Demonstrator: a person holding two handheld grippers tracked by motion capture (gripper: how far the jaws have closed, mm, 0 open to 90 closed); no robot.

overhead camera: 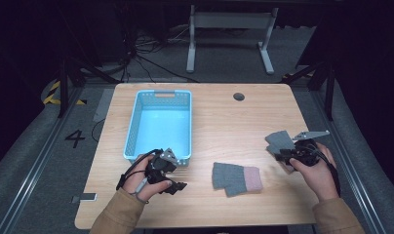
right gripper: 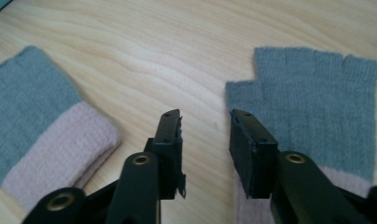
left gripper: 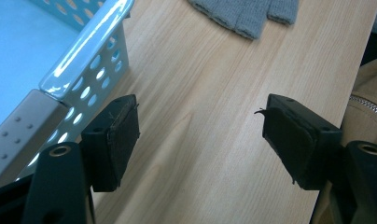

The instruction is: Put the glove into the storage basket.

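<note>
— Wooden desk, blue basket; where are the gloves?
— One fingerless glove lies mid-desk, another under the right gripper, fingers narrowly parted. Left gripper fingers spread wide, holding nothing.

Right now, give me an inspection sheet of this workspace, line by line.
Surface: wooden table, light grain, round hole near its far edge.
Job's things: two grey fingerless gloves with pink cuffs; near glove flat at centre front, far glove flat under the right gripper.
Container: blue basket, perforated walls, nothing seen inside.
Clutter: small dark tag at the table's front left corner.
Grippers: left gripper jaws wide open over bare wood beside the basket; right gripper jaws part open, one jaw over the far glove's edge.
Cables: black cable loops at the left hand; more on the floor behind.
Surroundings: grey floor, white table legs, floor mark 4.
</note>
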